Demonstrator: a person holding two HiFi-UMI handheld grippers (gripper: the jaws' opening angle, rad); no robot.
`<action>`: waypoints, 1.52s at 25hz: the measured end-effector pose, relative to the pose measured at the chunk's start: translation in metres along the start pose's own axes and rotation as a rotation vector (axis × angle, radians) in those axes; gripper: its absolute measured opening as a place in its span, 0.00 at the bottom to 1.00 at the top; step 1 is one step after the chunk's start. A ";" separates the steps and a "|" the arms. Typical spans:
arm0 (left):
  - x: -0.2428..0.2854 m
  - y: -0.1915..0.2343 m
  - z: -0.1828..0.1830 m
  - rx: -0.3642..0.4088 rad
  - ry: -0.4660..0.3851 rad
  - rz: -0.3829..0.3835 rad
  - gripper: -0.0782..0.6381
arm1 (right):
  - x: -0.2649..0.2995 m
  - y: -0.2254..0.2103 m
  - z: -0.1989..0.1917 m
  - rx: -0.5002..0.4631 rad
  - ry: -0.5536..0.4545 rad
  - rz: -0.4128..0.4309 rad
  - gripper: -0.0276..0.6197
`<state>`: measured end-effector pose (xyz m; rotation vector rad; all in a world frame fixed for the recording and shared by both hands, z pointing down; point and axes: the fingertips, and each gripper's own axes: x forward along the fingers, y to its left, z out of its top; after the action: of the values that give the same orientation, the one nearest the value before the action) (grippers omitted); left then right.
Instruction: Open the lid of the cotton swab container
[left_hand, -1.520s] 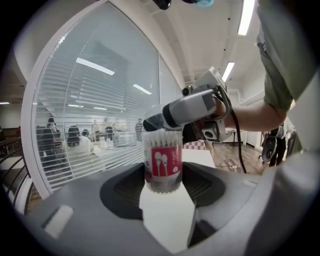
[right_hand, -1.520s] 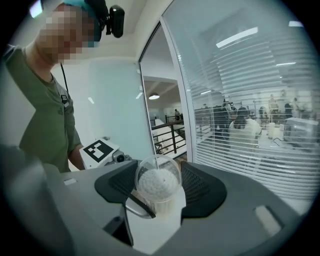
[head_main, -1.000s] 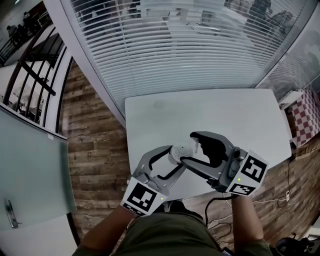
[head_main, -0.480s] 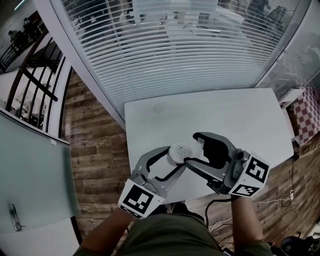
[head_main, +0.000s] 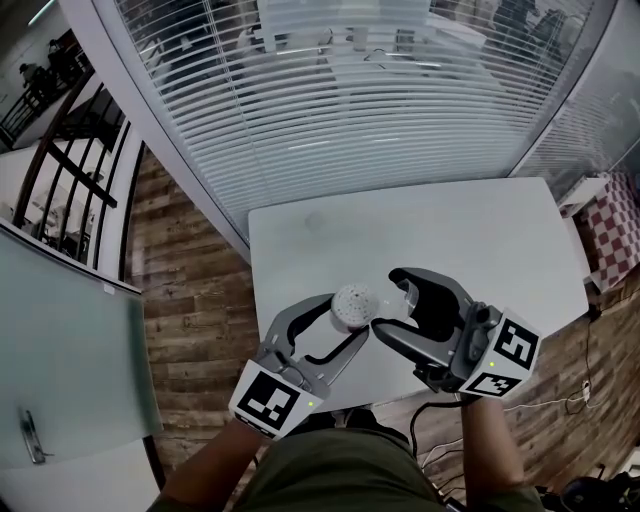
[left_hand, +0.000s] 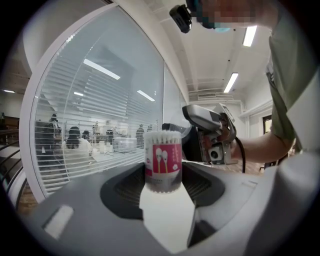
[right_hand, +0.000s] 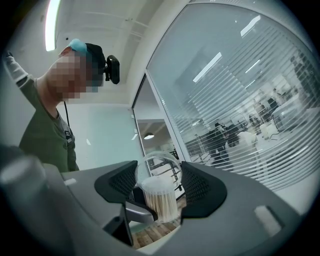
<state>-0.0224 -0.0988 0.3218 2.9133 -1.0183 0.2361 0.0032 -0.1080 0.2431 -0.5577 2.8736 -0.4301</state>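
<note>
A cotton swab container with a red label stands upright between the pads of my left gripper, which is shut on it. Its top is uncovered and the white swab tips show. My left gripper holds it above the near edge of the white table. The clear round lid sits between the pads of my right gripper, off the container and just in front of it. In the head view the lid is to the right of the container, in my right gripper.
A glass wall with white blinds runs behind the table. Wooden floor lies to the left, with a glass door beyond it. A cable trails on the floor at the right, near a checkered cloth.
Both grippers have risen slightly. The right gripper with the lid has drawn a little to the right, away from the container, so the gap between lid and swab tips is wider.
</note>
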 end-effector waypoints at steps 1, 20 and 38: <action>0.000 0.000 0.001 -0.003 -0.003 0.001 0.44 | -0.001 0.000 0.000 0.000 -0.001 0.000 0.47; -0.003 -0.001 0.009 -0.042 -0.027 0.028 0.44 | -0.019 -0.001 -0.011 0.023 -0.003 -0.038 0.47; -0.004 -0.002 0.018 -0.041 -0.046 0.030 0.44 | -0.027 -0.003 -0.023 0.043 0.006 -0.066 0.47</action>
<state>-0.0218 -0.0965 0.3038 2.8809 -1.0605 0.1487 0.0238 -0.0949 0.2690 -0.6467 2.8509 -0.5028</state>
